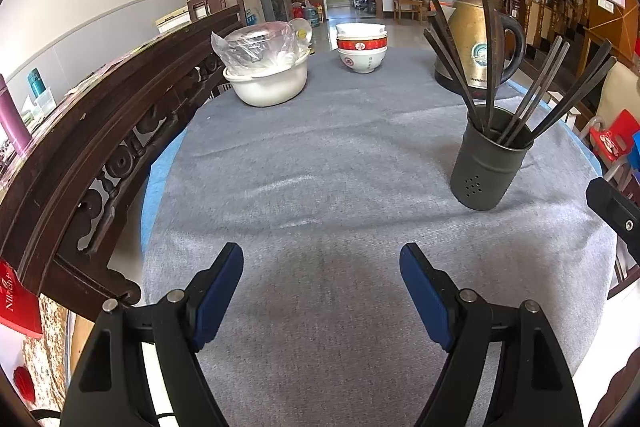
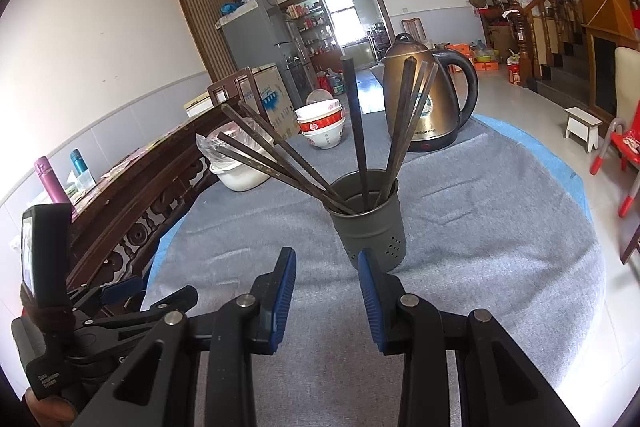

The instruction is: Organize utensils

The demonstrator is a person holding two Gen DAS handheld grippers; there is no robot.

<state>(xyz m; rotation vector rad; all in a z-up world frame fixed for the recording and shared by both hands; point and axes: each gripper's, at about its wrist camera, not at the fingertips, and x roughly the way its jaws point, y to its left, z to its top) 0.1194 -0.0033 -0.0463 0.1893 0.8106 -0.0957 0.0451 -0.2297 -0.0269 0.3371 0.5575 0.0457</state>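
Observation:
A dark metal utensil holder (image 1: 489,163) stands upright on the grey tablecloth at the right, with several dark chopsticks (image 1: 536,95) fanned out of it. In the right wrist view the holder (image 2: 370,223) is just ahead of the fingers and the chopsticks (image 2: 280,163) lean left, up and right. My left gripper (image 1: 322,263) is open and empty above bare cloth, left of the holder. My right gripper (image 2: 327,267) is open and empty, just in front of the holder's base.
A brass electric kettle (image 1: 476,39) stands behind the holder. Stacked red-and-white bowls (image 1: 362,47) and a white basin with plastic-wrapped ware (image 1: 266,75) sit at the far side. A carved wooden chair back (image 1: 100,147) runs along the left table edge. The round table's edge (image 2: 576,187) curves at the right.

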